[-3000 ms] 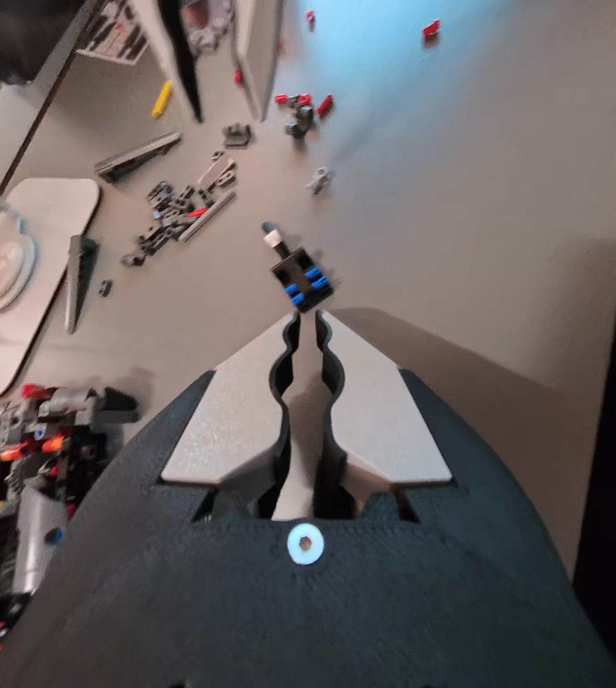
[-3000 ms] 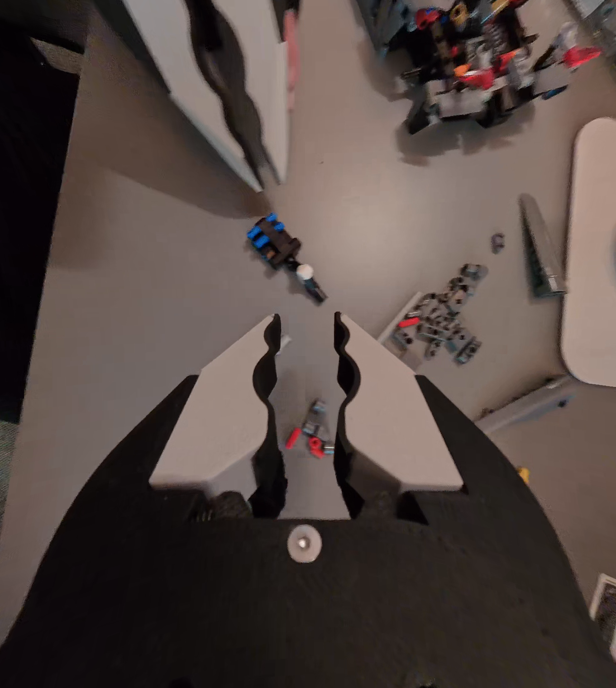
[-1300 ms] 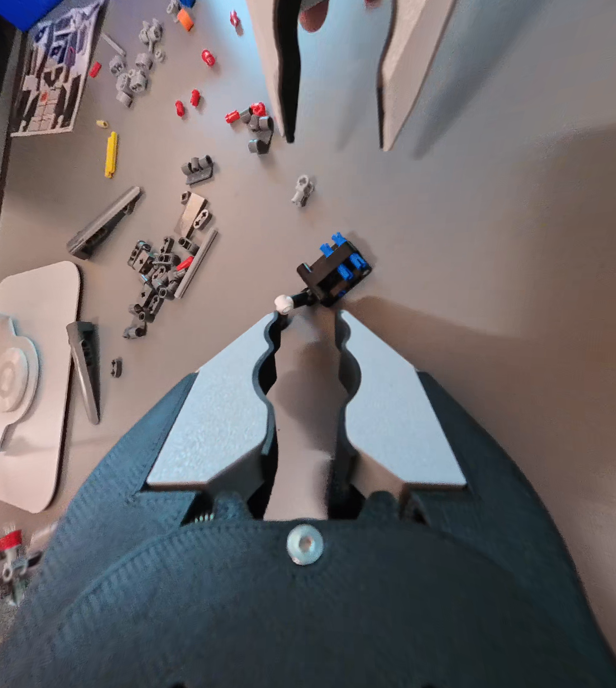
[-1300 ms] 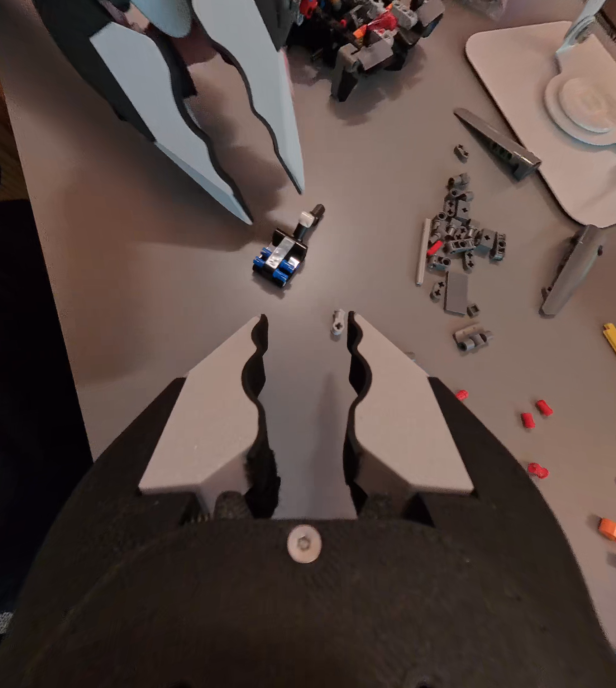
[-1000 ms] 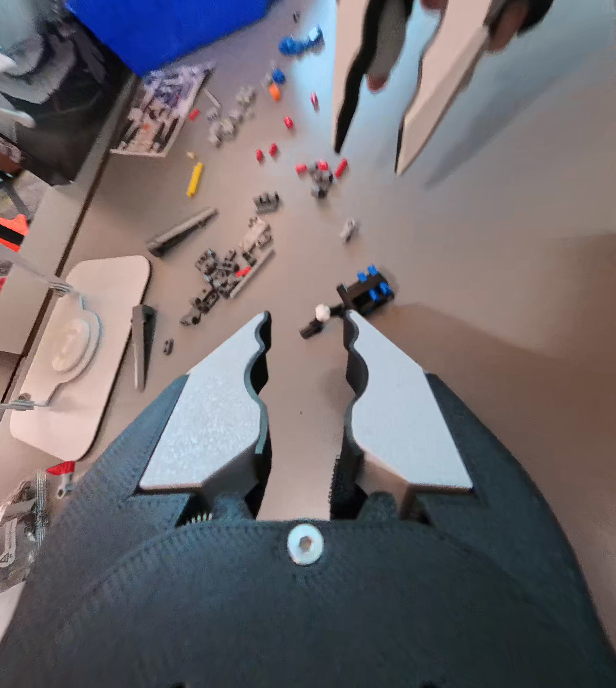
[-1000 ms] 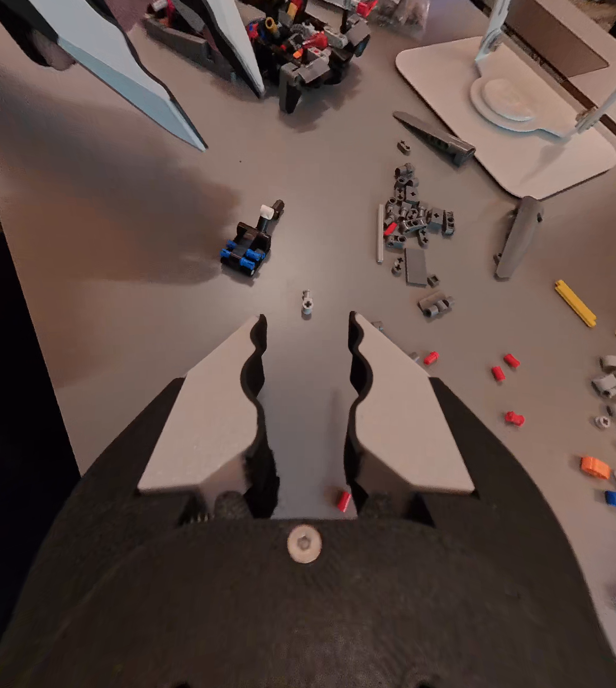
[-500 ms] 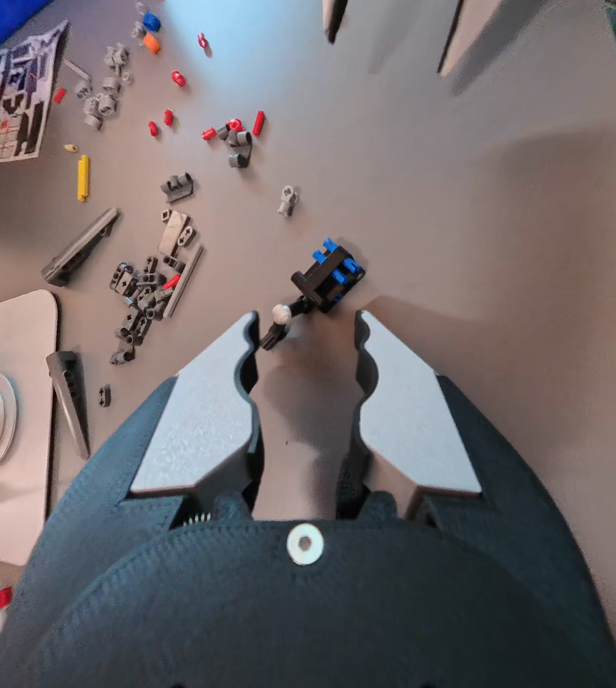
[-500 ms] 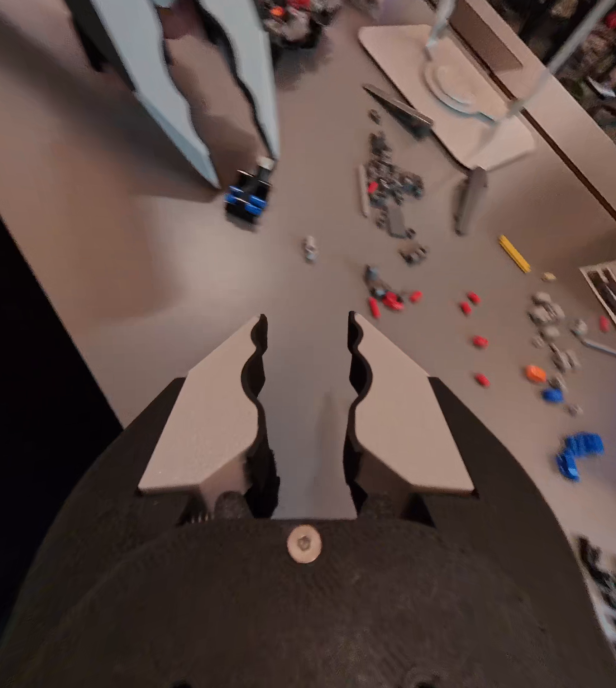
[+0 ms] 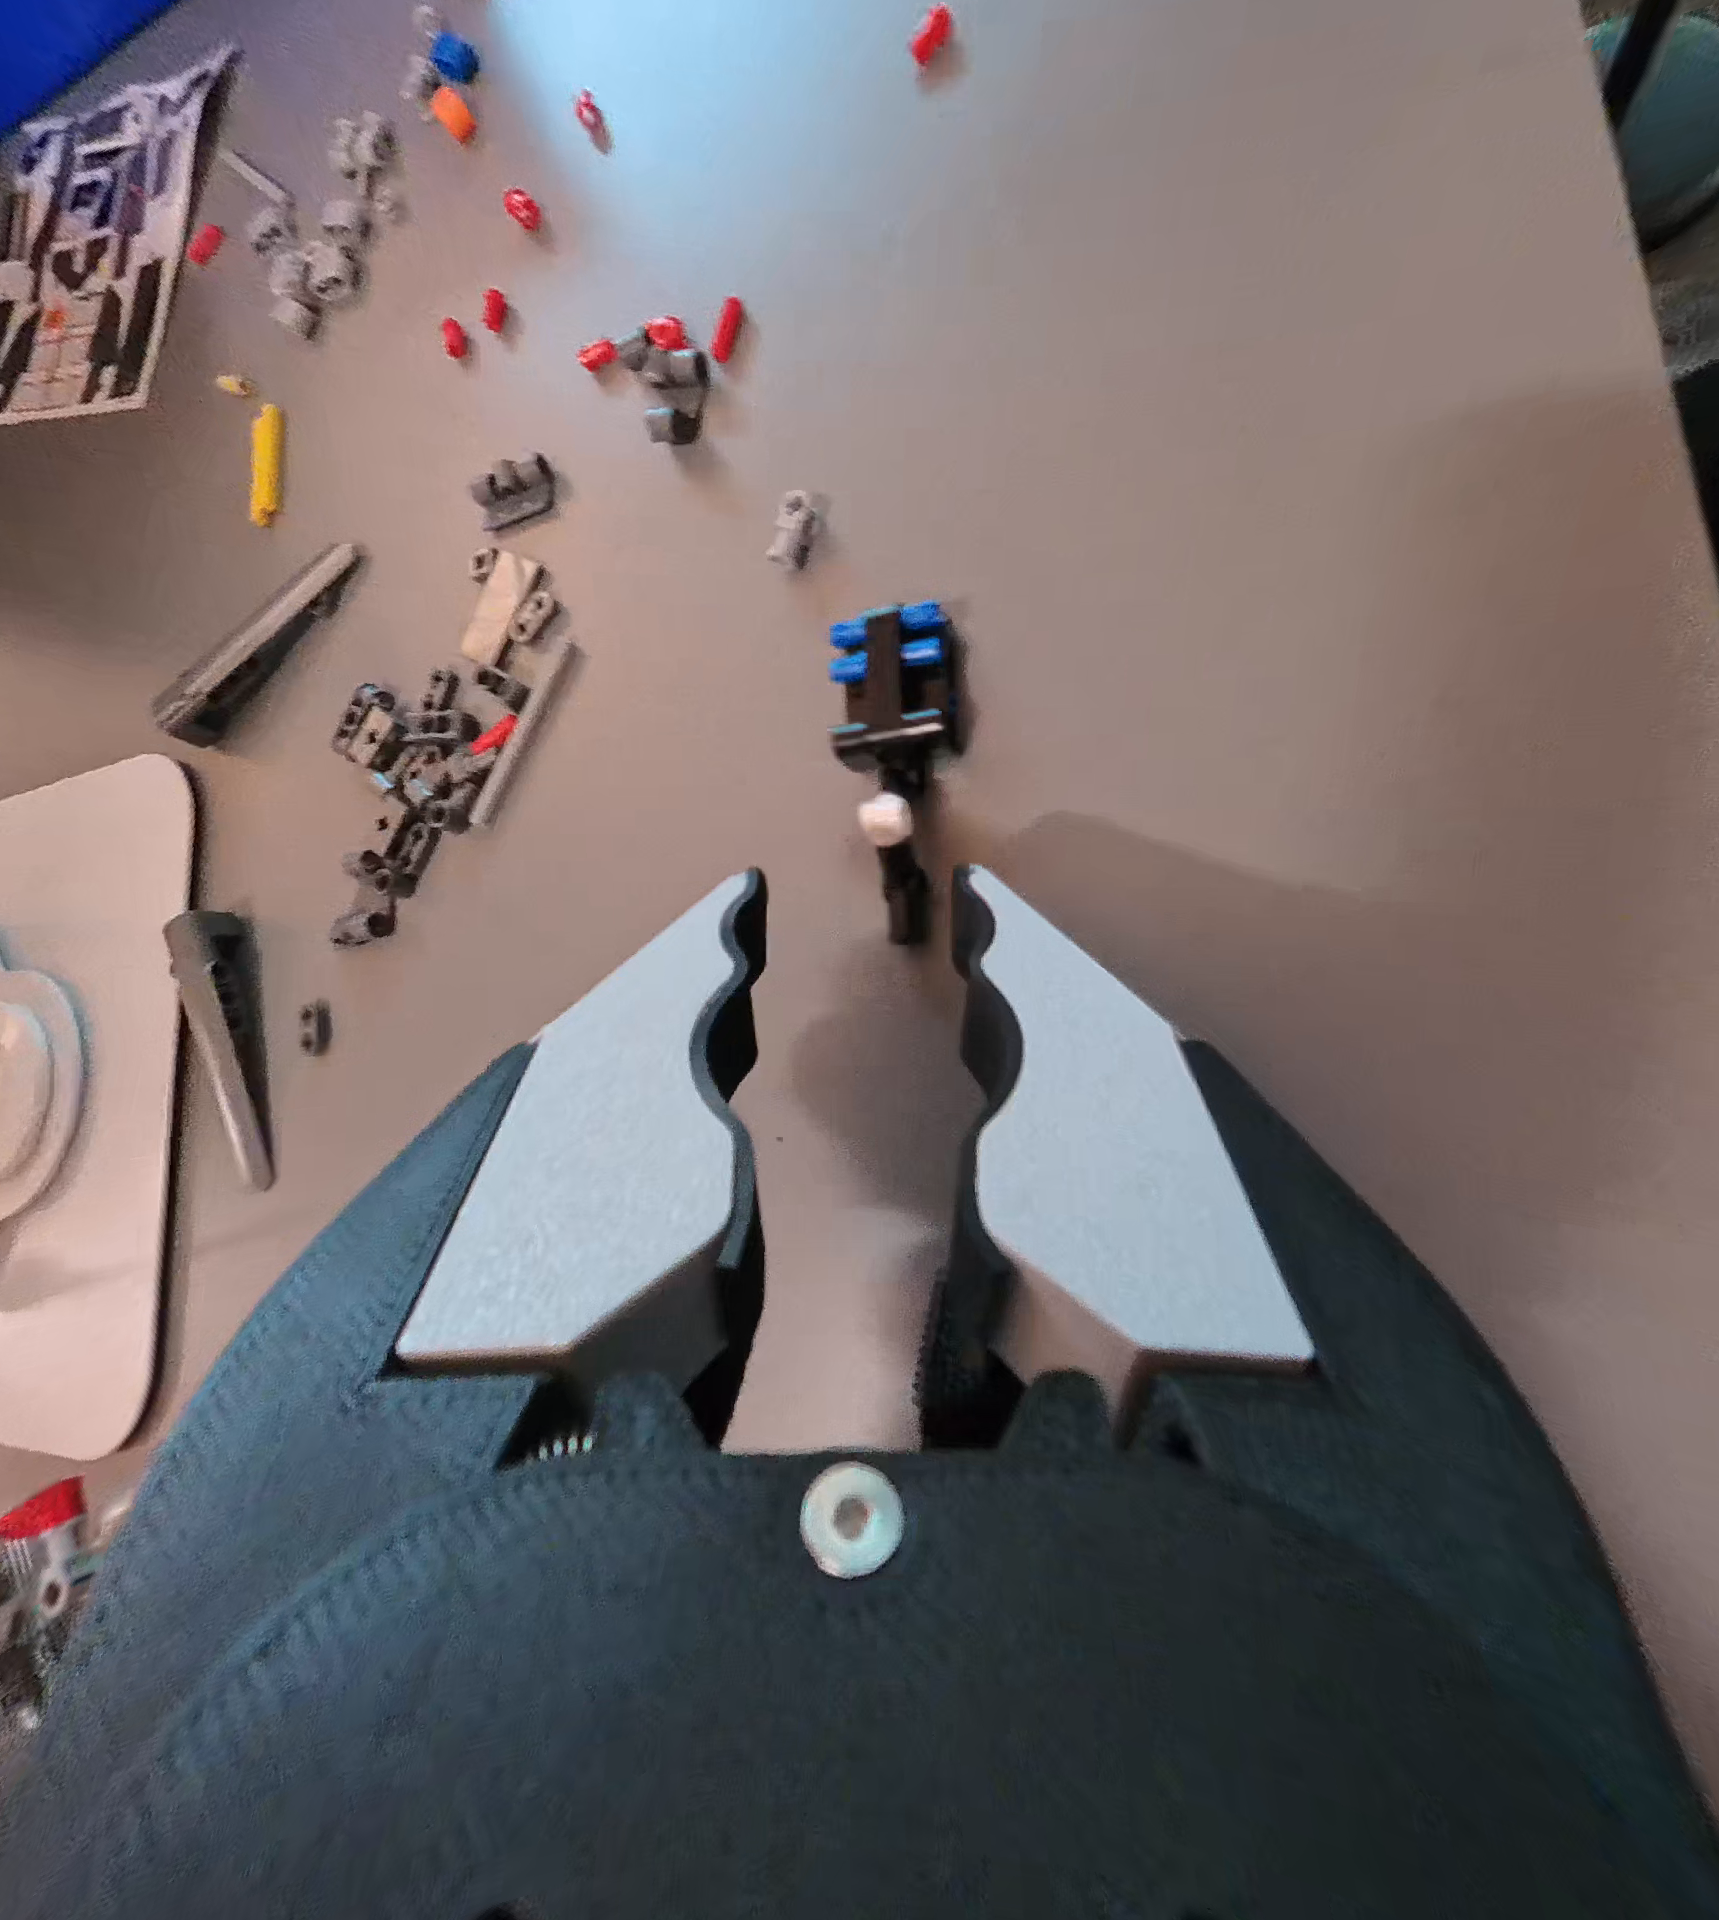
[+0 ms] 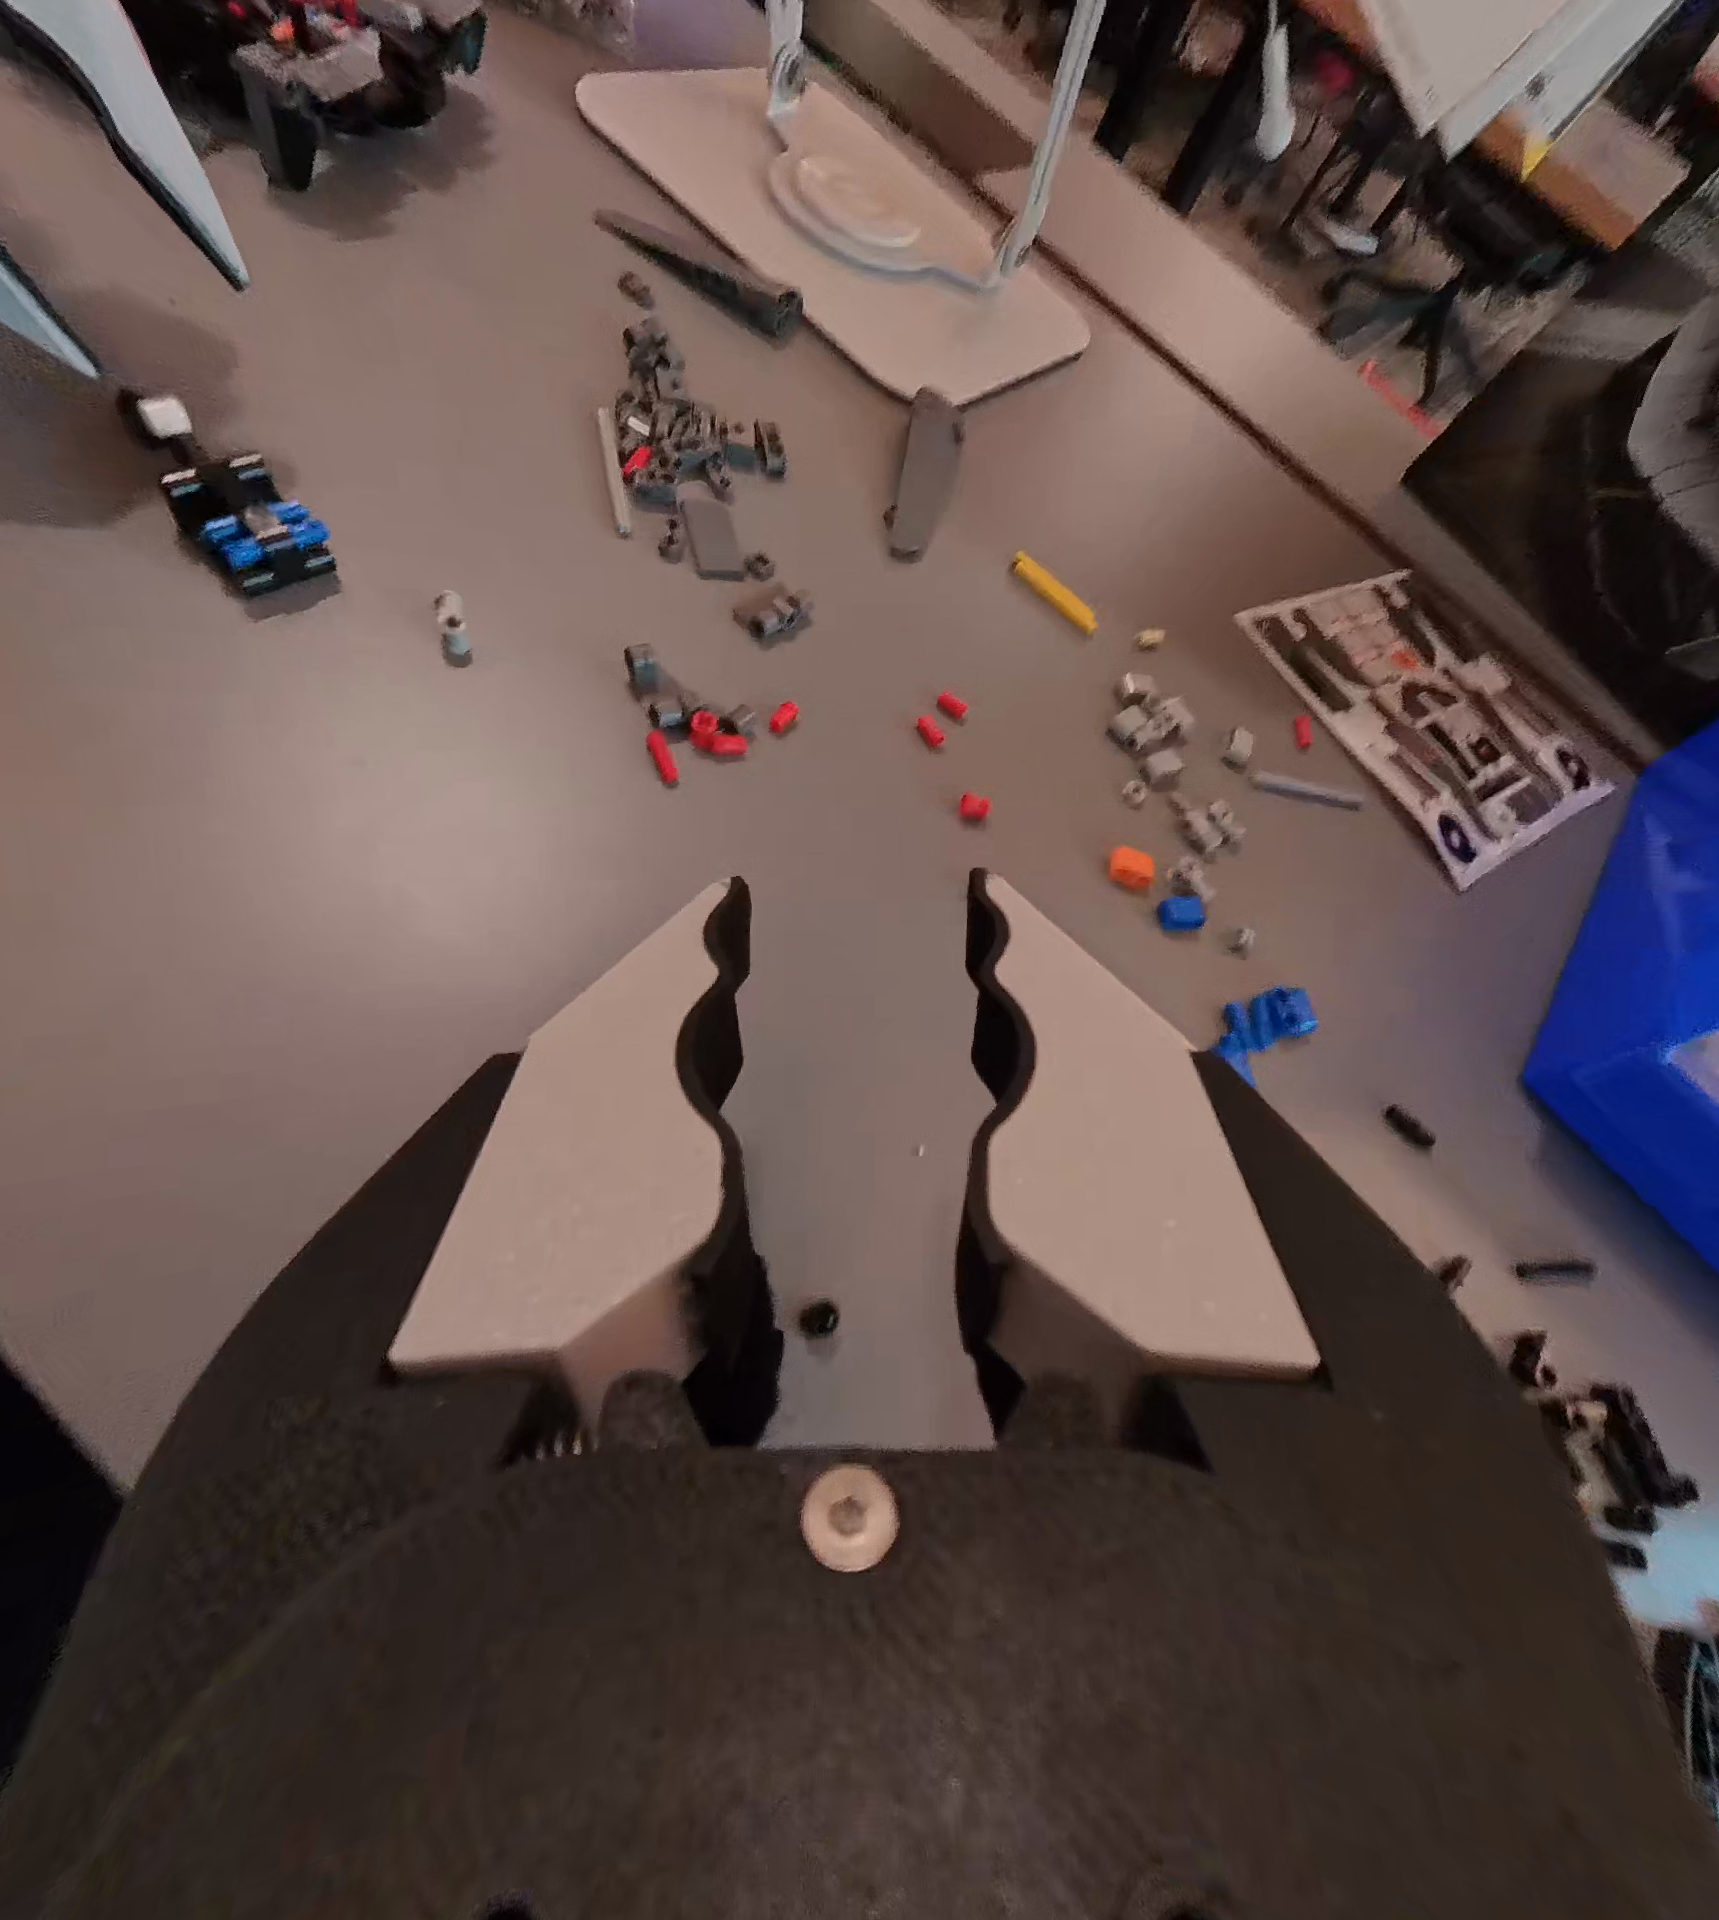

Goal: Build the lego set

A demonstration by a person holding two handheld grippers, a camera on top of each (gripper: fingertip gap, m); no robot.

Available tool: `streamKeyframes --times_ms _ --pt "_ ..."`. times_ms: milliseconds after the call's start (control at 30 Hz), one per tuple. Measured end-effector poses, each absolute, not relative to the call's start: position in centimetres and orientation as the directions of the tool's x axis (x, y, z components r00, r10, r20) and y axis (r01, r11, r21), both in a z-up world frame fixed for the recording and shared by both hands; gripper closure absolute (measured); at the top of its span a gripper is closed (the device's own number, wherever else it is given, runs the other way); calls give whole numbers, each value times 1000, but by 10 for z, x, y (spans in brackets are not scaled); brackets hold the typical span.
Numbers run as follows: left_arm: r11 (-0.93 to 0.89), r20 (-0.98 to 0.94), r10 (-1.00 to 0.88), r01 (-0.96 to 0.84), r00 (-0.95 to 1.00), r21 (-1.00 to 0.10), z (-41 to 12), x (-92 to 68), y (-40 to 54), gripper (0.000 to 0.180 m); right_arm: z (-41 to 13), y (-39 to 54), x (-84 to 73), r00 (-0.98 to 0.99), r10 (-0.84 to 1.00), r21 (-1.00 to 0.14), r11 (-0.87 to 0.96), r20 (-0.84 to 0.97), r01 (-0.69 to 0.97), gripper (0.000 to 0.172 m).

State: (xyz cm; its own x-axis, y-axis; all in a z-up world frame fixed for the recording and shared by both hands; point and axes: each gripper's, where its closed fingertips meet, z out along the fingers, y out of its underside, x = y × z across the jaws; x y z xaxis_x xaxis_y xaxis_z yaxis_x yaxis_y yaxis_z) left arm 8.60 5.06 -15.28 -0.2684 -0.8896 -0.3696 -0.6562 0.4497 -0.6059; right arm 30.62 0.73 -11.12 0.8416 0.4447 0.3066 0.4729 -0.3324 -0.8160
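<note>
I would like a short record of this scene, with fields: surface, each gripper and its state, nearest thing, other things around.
surface: grey table
left gripper: open, holds nothing
nearest to left: black and blue brick assembly, its black rod with a white bead lies between the fingertips, near the right one; contact unclear
right gripper: open, holds nothing, bare table between the fingers
nearest to right: red pin
around: pile of dark grey pieces, yellow bar, printed sheet, blue box

Both grippers' fingers (image 9: 720, 935) apart, bare.
</note>
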Motion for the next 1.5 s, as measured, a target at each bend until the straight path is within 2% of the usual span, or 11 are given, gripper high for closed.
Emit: streamKeyframes --times_ms 167,300,467,633,800,900,1233,1300,1367,1500 --pt "409 -357 -910 -600 -212 -688 -136 108 61 146 -101 37 292 807 490 -829 -258 331 497 131" --pt "321 -322 -942 -509 -90 -799 -127 129 64 146 -91 73 291 765 464 -784 -209 446 584 127" --pt "348 -389 -921 -501 -24 -793 -130 132 76 147 -96 100 296 730 421 -761 -131 538 636 122" --pt "294 -345 -938 -480 19 -826 -131 129 83 150 -100 98 304 731 386 -764 -94 563 638 124" --pt "324 -384 -923 -484 29 -813 -132 133 86 153 -100 98 305 758 398 -801 -87 517 592 125" --pt "323 -404 -914 -539 35 -778 -141 131 91 156 -99 97 303 749 398 -795 -76 529 602 126" --pt "326 -405 -914 -552 23 -768 -144 127 93 159 -98 96 306 760 397 -805 -81 515 588 126" --pt "336 -417 -909 -553 23 -763 -144 126 93 160 -99 97 310 764 385 -801 -97 517 591 128" --pt "336 -422 -906 -553 32 -763 -144 127 94 161 -96 98 324 796 351 -817 -129 493 562 138" --pt "328 -422 -905 -544 54 -773 -141 127 96 163 -103 91 372 861 318 -807 -326 396 491 142"
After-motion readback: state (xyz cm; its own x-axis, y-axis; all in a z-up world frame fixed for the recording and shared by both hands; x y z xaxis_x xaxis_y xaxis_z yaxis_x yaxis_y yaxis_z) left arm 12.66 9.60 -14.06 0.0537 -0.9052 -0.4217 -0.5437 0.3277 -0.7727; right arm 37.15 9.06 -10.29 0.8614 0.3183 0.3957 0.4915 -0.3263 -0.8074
